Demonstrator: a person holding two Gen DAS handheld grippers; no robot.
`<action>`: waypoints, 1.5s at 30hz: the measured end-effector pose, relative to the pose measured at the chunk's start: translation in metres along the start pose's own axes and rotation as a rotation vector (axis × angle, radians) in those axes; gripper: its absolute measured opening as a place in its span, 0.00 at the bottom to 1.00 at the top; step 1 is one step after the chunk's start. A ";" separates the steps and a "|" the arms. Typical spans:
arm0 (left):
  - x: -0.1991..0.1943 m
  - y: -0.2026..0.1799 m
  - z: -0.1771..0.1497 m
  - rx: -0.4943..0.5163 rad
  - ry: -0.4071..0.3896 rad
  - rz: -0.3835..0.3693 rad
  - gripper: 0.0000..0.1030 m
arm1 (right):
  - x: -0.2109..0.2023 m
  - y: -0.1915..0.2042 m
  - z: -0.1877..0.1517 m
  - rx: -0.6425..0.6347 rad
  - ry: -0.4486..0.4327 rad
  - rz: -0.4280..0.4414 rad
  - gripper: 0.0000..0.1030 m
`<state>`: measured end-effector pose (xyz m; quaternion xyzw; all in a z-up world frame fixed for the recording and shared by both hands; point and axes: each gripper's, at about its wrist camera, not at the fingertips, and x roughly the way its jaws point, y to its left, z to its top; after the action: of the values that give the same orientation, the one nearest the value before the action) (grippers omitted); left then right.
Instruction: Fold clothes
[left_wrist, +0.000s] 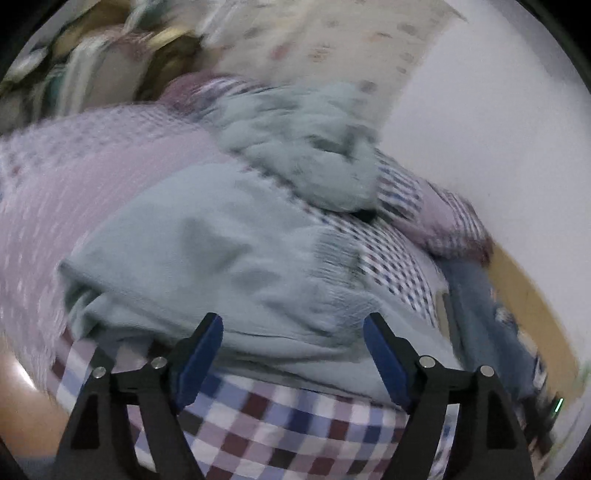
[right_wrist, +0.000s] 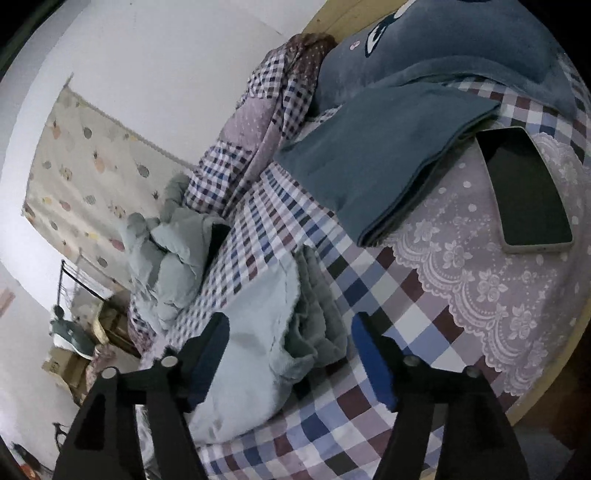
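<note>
Two grippers, left (left_wrist: 291, 328) and right (right_wrist: 288, 328), both spread apart over one pale green sweater (left_wrist: 207, 258); one folded blue garment (right_wrist: 373, 155), one phone (right_wrist: 524, 188).

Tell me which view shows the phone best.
The right wrist view: the phone lies sharp and whole, screen up, on the lace cloth beside the folded blue garment. The left wrist view is motion-blurred and shows no recognisable phone.
</note>
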<state>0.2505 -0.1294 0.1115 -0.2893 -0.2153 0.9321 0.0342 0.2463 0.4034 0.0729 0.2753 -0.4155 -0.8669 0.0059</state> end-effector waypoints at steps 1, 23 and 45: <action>-0.001 -0.017 -0.001 0.057 0.001 -0.011 0.81 | -0.001 -0.002 0.001 0.010 -0.003 0.004 0.74; 0.057 -0.298 -0.133 1.036 0.002 -0.187 0.82 | -0.056 -0.043 0.034 0.064 -0.167 -0.050 0.79; 0.161 -0.359 -0.182 1.302 0.040 -0.063 0.16 | -0.071 -0.076 0.042 0.118 -0.148 -0.049 0.80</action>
<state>0.1958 0.2956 0.0435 -0.2204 0.3859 0.8647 0.2340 0.3030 0.4998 0.0728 0.2204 -0.4584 -0.8587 -0.0624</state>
